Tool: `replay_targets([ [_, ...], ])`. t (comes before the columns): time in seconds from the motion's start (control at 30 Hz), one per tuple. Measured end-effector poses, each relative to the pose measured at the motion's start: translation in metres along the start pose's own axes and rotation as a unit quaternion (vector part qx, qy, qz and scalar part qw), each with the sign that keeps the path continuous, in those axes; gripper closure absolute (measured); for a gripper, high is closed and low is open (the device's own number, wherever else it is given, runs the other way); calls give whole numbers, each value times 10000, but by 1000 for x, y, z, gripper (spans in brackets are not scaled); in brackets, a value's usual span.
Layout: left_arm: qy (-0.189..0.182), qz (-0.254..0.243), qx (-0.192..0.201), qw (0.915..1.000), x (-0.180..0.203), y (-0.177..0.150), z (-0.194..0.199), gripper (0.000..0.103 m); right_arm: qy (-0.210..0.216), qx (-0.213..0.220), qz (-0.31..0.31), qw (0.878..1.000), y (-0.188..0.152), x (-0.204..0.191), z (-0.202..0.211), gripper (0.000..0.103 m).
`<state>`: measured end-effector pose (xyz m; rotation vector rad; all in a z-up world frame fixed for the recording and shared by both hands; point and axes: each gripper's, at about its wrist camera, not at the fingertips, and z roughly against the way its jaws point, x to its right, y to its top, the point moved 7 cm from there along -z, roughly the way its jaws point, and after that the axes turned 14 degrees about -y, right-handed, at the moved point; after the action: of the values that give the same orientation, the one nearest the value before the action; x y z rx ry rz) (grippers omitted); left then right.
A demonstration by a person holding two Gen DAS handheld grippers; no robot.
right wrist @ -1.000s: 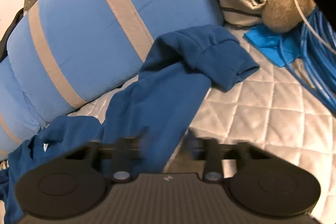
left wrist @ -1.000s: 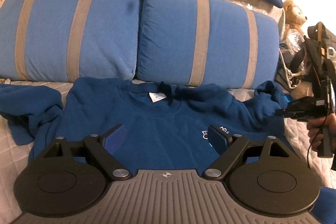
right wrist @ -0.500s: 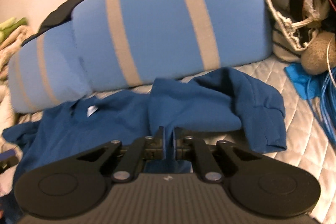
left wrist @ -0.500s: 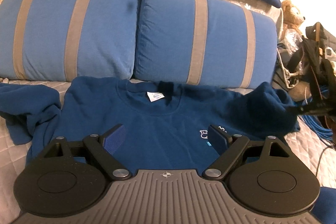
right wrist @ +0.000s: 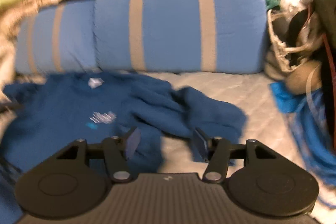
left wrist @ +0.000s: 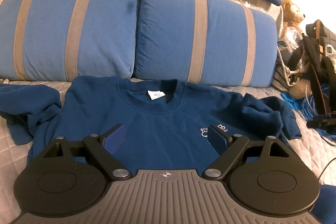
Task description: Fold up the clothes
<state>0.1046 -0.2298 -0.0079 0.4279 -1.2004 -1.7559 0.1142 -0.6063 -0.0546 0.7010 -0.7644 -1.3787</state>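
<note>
Lying chest-up on the quilted bed (left wrist: pixel 315 152) below two striped pillows (left wrist: pixel 201 35), the blue sweatshirt (left wrist: pixel 159 119) has its right sleeve (right wrist: pixel 189 112) bunched inward, while the left gripper (left wrist: pixel 166 138) hovers wide open and the right gripper (right wrist: pixel 166 142), jaws just opening, holds nothing.

No text can be read with certainty anywhere in my two views. The white neck label (left wrist: pixel 156 94) inside the collar of the blue sweatshirt (left wrist: pixel 159 129) carries small print too fine to make out, and the white chest emblem (left wrist: pixel 204 131), partly hidden behind one of my left fingers, shows only an outline figure and a few indistinct marks. From my right-hand view the label and emblem are smeared by blur and illegible.
</note>
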Motion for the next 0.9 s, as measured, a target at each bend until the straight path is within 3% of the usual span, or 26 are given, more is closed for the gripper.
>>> replay_targets([
  [0.27, 46, -9, -60, 10000, 0, -1, -2, 17, -1075, 153, 1325, 9852, -33, 1, -41, 30],
  [0.57, 80, -34, -135, 9999, -1, -3, -4, 17, -1717, 377, 2637, 9485, -44, -32, -83, 33],
  [0.6, 82, -38, -142, 9999, -1, -4, -4, 17, -1677, 303, 2616, 9500, -44, -30, -87, 36],
  [0.67, 85, -46, -156, 9998, -1, -4, -4, 17, -1572, 139, 2550, 9540, -42, -25, -94, 78],
  [0.7, 85, -49, -161, 9998, -1, -4, -4, 17, -1491, 22, 2324, 9611, -38, -20, -93, 87],
  [0.77, 67, -46, -146, 9999, -1, -4, -4, 17, -1357, -72, 1734, 9754, -25, -5, -83, 89],
  [0.9, 43, -70, -132, 9999, 0, -4, -3, 17, -1017, -171, 753, 9918, 1, 23, -48, 90],
])
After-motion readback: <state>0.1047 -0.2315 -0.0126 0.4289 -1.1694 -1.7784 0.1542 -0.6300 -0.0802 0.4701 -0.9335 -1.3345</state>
